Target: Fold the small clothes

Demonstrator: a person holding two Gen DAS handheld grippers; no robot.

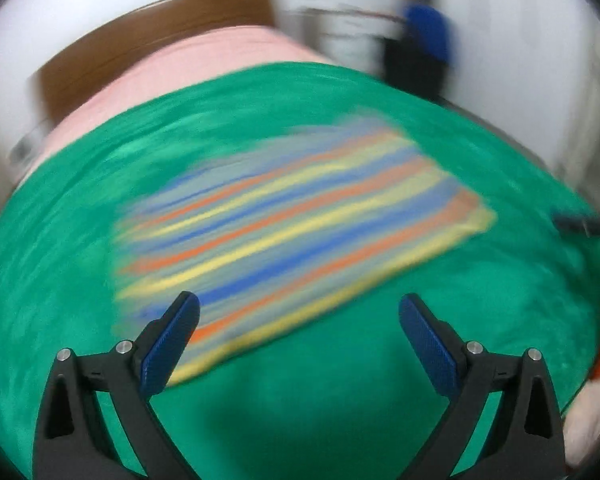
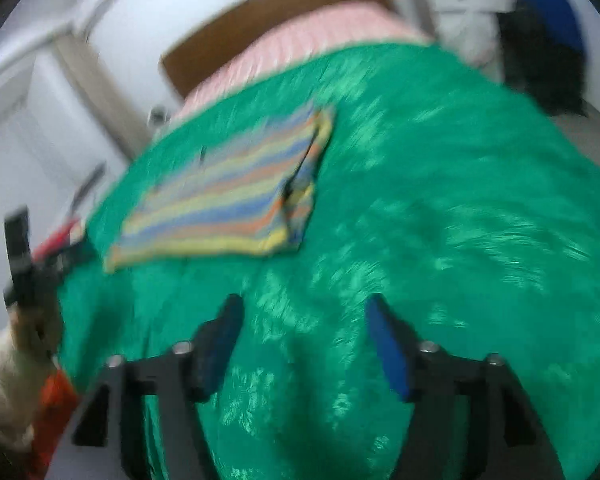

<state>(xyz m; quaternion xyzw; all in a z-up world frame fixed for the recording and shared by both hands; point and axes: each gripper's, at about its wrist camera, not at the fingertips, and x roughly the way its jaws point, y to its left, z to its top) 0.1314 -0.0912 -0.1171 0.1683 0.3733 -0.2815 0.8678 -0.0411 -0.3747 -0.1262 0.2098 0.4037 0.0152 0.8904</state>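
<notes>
Looking down at our bed's green blanket (image 1: 340, 400), we see the folded striped cloth (image 1: 300, 232) lying flat at twelve o'clock, our left hand-held gripper (image 1: 299, 312) wide and empty, our right hand-held gripper (image 2: 304, 312) parted and empty, blurred.

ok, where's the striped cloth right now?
The striped cloth lies folded on the green blanket, ahead of the open left gripper; upper left in the right wrist view.

Folded cloth on the blanket-covered bed

The folded cloth (image 1: 300, 236) lies on the blanket (image 1: 340, 400); bedsheet (image 1: 204, 64) and headboard (image 1: 160, 28) lie behind; the left gripper (image 1: 299, 334) hangs before the cloth.
</notes>
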